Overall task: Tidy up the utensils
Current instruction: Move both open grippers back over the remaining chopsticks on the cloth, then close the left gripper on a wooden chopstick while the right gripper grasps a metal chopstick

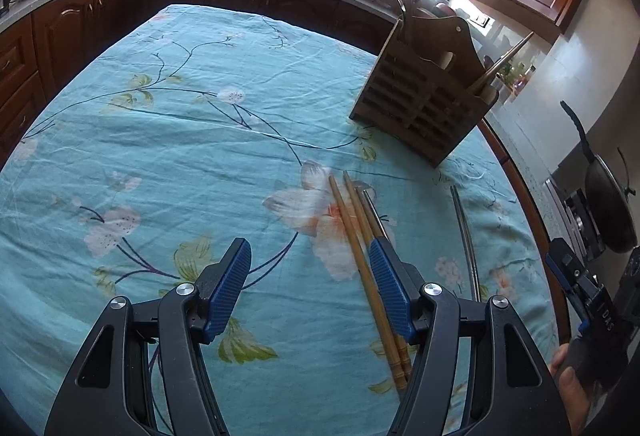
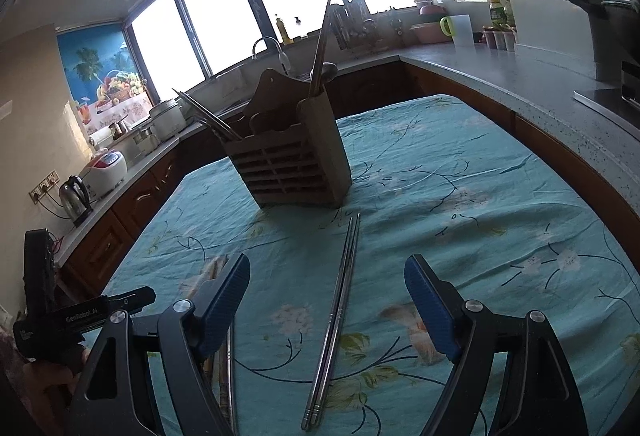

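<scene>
A brown wooden utensil holder [image 1: 424, 103] stands on the floral blue tablecloth [image 1: 180, 139] with chopsticks and a spoon in it; it also shows in the right wrist view [image 2: 292, 163]. A pair of wooden chopsticks [image 1: 356, 240] lies on the cloth beside my open left gripper [image 1: 310, 268], next to its right finger. A pair of metal chopsticks [image 2: 338, 300] lies between the fingers of my open, empty right gripper [image 2: 326, 284]; it also shows in the left wrist view [image 1: 466, 236]. Another metal utensil [image 1: 374, 207] lies by the wooden pair.
Kitchen counters with wooden cabinets [image 1: 80, 23] wrap around the table. A sink faucet [image 2: 268, 47], a kettle [image 2: 76, 197] and a rice cooker [image 2: 106, 169] stand on the counter. A black pan [image 1: 608, 195] sits on the stove at the right.
</scene>
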A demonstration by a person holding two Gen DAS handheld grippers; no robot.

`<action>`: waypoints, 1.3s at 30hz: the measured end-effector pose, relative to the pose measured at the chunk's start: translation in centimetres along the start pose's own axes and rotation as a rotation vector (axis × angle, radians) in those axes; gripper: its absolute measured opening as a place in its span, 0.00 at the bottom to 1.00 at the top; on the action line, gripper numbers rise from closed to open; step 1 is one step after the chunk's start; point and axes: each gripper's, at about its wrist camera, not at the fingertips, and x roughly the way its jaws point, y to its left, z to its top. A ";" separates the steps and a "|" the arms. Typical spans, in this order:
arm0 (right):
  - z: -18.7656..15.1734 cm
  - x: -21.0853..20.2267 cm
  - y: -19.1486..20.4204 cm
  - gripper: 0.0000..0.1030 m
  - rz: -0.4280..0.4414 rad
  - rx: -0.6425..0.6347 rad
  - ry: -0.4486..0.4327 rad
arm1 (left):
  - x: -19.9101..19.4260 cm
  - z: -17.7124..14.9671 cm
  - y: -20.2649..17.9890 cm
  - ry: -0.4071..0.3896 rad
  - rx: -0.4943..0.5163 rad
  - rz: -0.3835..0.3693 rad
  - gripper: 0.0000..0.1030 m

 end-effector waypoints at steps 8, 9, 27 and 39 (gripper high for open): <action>0.3 1.4 0.8 0.79 0.025 -0.010 0.031 | 1.4 0.9 -0.7 0.037 0.029 0.023 0.61; 0.3 1.7 0.8 0.78 0.028 -0.009 0.039 | 1.5 1.0 -0.6 0.040 0.026 0.026 0.61; 1.6 10.7 0.9 0.25 -0.026 -0.072 0.250 | 5.9 2.9 -1.8 0.145 0.065 0.037 0.38; 1.5 13.5 -0.2 0.21 -0.056 -0.078 0.314 | 8.7 3.7 -3.3 0.170 0.127 0.054 0.18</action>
